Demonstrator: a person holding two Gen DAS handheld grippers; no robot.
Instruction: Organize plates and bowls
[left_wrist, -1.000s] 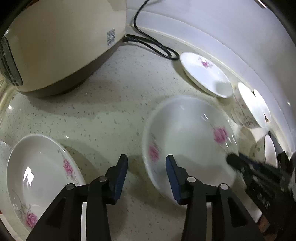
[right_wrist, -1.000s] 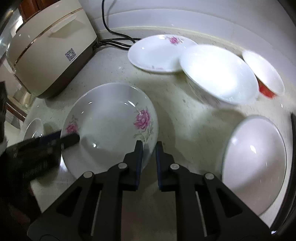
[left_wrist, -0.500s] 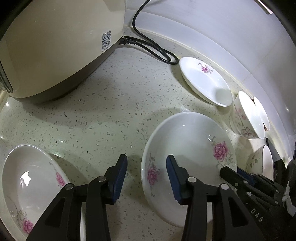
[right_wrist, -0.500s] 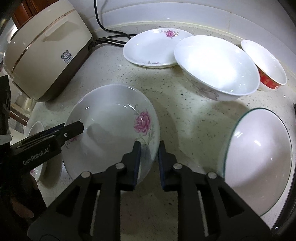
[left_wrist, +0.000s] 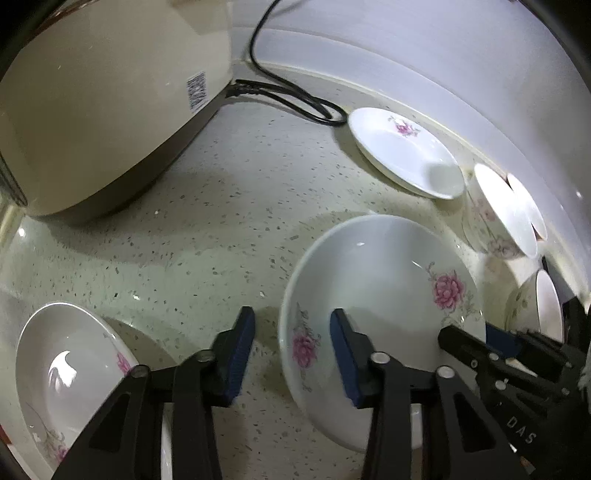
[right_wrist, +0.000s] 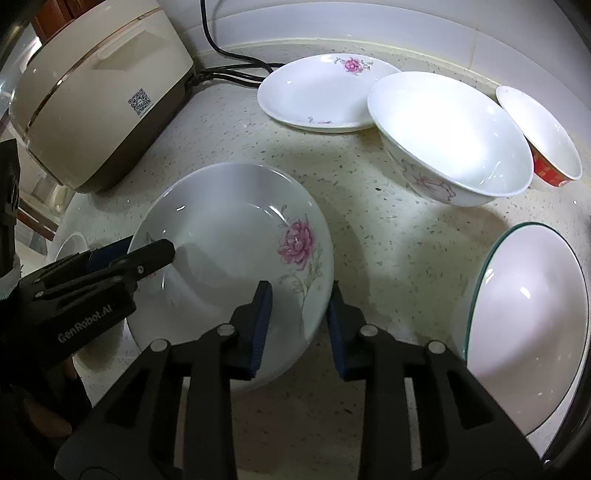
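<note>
Straddling opposite rims of the same white deep plate with pink rose prints (right_wrist: 236, 258), both of my grippers sit low over the speckled pale stone bench (left_wrist: 229, 206). The right gripper (right_wrist: 300, 314) has one blue pad inside the plate and the other outside its near rim; its jaws have just been opening and now stand narrowly apart, neither pad pressing on the china. From the left wrist view, the left gripper (left_wrist: 291, 347) brackets the plate's other rim, one pad over the bench and one inside the dish; its jaws have just been closing, yet a clear gap remains on each side of the rim. The plate rests on the bench, in the middle of the scene.

Behind it, near the wall, lies a shallow white plate with a pink flower (right_wrist: 325, 92), just beside a large white bowl with a faint floral side (right_wrist: 450, 136) and a small red-sided bowl (right_wrist: 543, 140). A white bowl with a green rim line (right_wrist: 528, 314) sits at my right. Another rose-printed white plate (left_wrist: 70, 373) lies at the left. A beige rice cooker (right_wrist: 99, 92) stands behind, its black cord (left_wrist: 291, 99) trailing along the wall.
</note>
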